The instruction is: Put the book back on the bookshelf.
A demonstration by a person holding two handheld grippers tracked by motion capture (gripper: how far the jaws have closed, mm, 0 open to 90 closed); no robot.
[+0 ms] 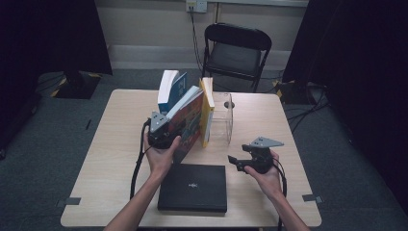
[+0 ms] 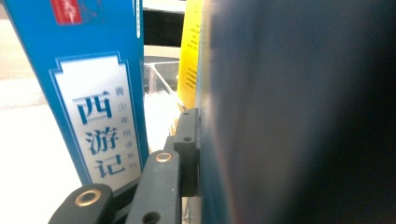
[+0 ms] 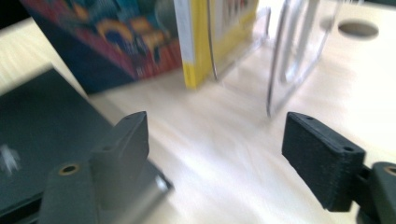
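Observation:
A colourful picture book (image 1: 190, 115) leans tilted against an upright yellow book (image 1: 207, 110) in a clear acrylic stand (image 1: 225, 118). My left gripper (image 1: 169, 129) is shut on the colourful book's near edge. In the left gripper view that book (image 2: 303, 116) is a dark blur at the right, and my left gripper (image 2: 201, 140) has one black jaw flat against its cover. A blue book (image 2: 98, 116) with Chinese title stands to the left. My right gripper (image 1: 235, 161) hovers open over the table; its view shows the right gripper (image 3: 219, 144) holding nothing.
A black book (image 1: 192, 186) lies flat at the table's near edge, between my hands. The blue-and-white book (image 1: 171, 89) stands behind the left gripper. A cable hole (image 3: 357, 29) is in the tabletop behind the stand. A folding chair (image 1: 235, 48) stands beyond the table.

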